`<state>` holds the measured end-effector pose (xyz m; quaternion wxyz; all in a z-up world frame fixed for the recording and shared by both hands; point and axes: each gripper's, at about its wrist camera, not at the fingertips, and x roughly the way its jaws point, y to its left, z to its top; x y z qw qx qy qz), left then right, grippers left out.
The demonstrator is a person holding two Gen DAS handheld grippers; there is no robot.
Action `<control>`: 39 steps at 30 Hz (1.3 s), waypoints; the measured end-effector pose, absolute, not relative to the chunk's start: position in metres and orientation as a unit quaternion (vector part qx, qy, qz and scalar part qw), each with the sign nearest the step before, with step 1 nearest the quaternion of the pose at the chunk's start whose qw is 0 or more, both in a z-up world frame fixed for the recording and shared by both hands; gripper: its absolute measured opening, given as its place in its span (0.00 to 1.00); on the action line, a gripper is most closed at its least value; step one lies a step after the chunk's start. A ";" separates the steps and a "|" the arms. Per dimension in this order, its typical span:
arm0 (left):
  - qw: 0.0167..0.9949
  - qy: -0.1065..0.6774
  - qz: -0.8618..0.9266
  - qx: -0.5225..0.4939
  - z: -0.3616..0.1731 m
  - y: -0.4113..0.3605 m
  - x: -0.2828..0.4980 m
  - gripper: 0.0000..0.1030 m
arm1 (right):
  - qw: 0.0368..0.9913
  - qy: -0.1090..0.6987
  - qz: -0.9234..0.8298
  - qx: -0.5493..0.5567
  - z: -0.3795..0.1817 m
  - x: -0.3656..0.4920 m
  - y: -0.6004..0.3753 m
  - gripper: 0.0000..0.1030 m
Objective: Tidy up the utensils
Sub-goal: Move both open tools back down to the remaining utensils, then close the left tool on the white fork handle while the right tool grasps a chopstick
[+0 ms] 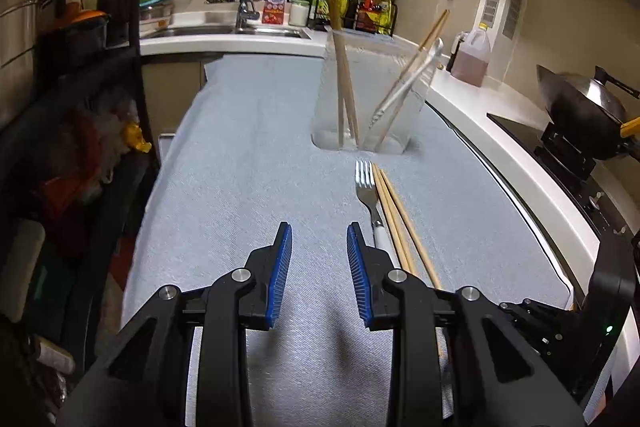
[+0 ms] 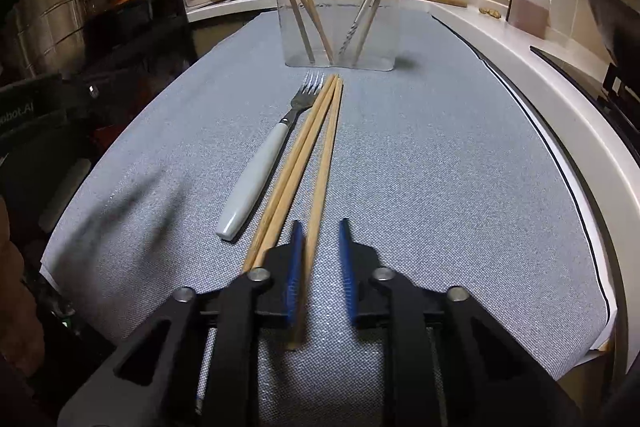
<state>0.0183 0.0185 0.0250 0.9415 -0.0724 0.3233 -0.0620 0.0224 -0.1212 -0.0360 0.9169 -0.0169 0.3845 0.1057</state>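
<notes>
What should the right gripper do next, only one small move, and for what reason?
Probably close the right gripper jaws on the single chopstick: it already lies between them against one pad, with the other pad apart, and the clear holder waits beyond.

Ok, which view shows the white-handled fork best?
The right wrist view: the fork lies there in full, from tines to handle end, beside the chopsticks. In the left wrist view its tines show clearly, but the left gripper hides most of the handle.
</notes>
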 end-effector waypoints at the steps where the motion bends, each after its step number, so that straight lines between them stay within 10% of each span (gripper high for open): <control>1: 0.938 0.331 -0.068 -0.073 0.021 0.015 0.020 0.28 | 0.917 0.385 0.105 -0.012 -0.036 0.023 -0.124 0.06; 39: 0.929 0.368 -0.023 -0.023 -0.025 -0.017 -0.001 0.17 | 0.927 0.370 0.054 -0.001 -0.038 0.008 -0.172 0.08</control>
